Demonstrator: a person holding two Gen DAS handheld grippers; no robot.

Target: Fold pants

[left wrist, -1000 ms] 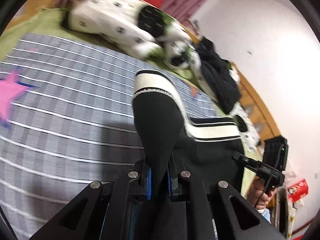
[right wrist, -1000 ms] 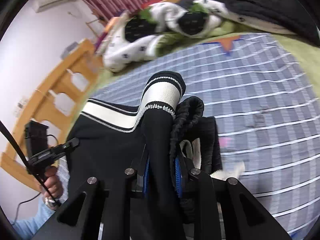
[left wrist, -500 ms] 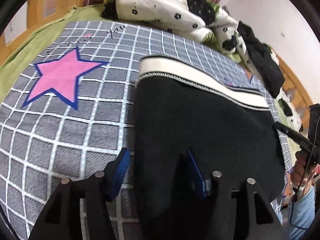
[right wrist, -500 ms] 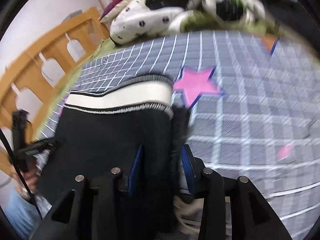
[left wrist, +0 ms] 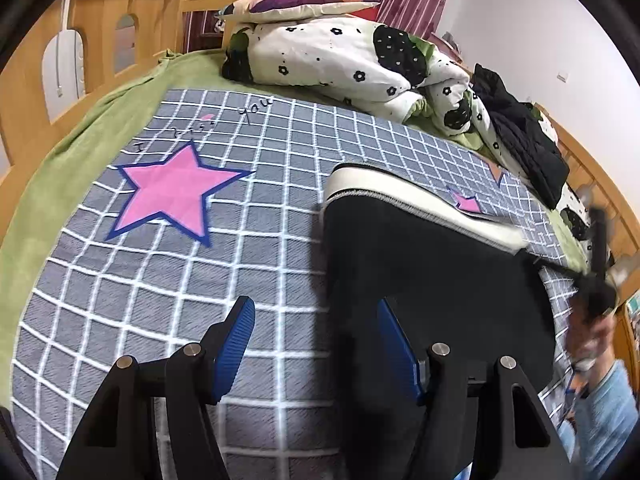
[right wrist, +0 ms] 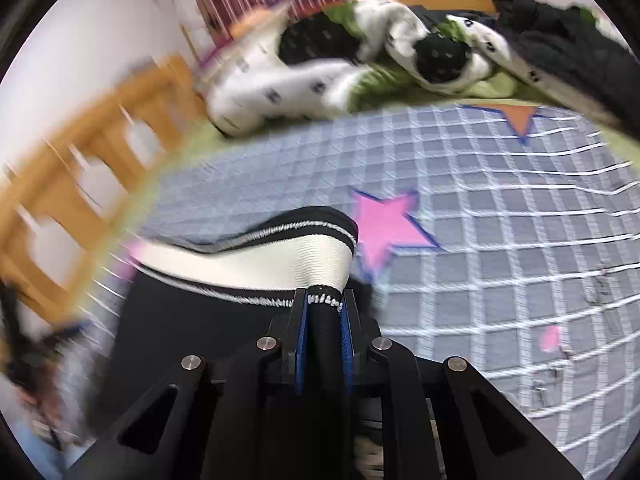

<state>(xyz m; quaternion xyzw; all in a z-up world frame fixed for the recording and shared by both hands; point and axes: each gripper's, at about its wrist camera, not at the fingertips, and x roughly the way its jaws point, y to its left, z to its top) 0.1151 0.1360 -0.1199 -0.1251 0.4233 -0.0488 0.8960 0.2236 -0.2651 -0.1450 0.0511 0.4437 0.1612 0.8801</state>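
The black pants (left wrist: 432,272) with a white ribbed waistband (left wrist: 400,192) lie on the grey checked blanket (left wrist: 168,280). My left gripper (left wrist: 316,340) is open wide, and the pants' left edge lies between its blue pads, untouched. My right gripper (right wrist: 323,320) is shut on the black pants (right wrist: 200,328) just below the white waistband (right wrist: 256,260), which bunches at its tips. The right wrist view is blurred by motion.
A pink star (left wrist: 176,188) is printed on the blanket left of the pants. A white flowered quilt (left wrist: 344,56), a pillow (left wrist: 296,2) and a black jacket (left wrist: 520,140) lie at the far side. A wooden bed rail (right wrist: 80,168) runs along the left.
My left gripper has let go of the pants and opened wide. The pants went from hanging bunched to lying flat on the blanket. My right gripper opened briefly, then shut again near the waistband.
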